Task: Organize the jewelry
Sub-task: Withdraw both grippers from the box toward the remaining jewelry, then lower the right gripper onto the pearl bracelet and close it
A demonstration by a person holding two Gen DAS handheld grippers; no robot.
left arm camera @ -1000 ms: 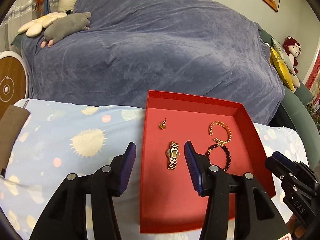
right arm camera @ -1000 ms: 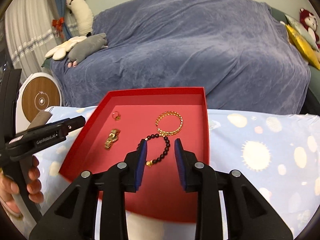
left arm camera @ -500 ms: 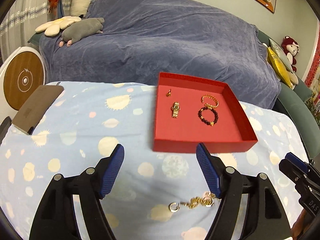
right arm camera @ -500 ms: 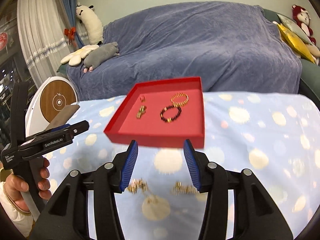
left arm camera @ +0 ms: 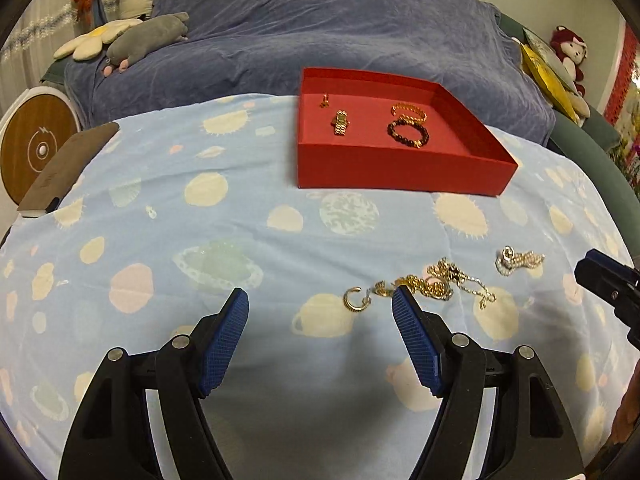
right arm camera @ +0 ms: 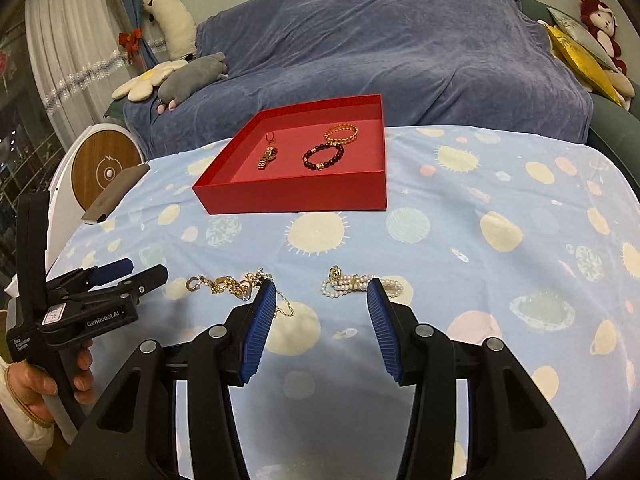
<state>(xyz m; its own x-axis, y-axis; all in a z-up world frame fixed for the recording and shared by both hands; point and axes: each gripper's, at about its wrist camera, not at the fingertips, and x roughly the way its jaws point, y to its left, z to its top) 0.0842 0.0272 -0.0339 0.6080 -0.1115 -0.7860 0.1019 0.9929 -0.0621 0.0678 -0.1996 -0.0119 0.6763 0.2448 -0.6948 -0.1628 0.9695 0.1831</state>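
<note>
A red tray (left arm camera: 400, 170) (right arm camera: 296, 196) stands at the table's far side. It holds a gold watch (left arm camera: 341, 122), a small earring (left arm camera: 325, 100), a gold bracelet (left arm camera: 409, 111) and a dark bead bracelet (left arm camera: 408, 133). On the blue cloth nearer me lie a gold hoop (left arm camera: 354, 300), tangled gold chains (left arm camera: 436, 282) (right arm camera: 230, 285) and a pearl bracelet (left arm camera: 518, 260) (right arm camera: 354, 284). My left gripper (left arm camera: 320, 308) is open and empty, just short of the hoop. My right gripper (right arm camera: 322, 300) is open and empty, just short of the pearls.
A blue-covered sofa (left arm camera: 320, 32) with plush toys (left arm camera: 148, 36) stands behind the table. A brown book (left arm camera: 64, 168) lies at the table's left edge, next to a round wooden disc (left arm camera: 36, 152). Yellow cushions (right arm camera: 580, 56) lie at the right.
Both grippers have drawn back from over the red tray toward the table's near side and opened wider. The loose chains and pearls have come into view.
</note>
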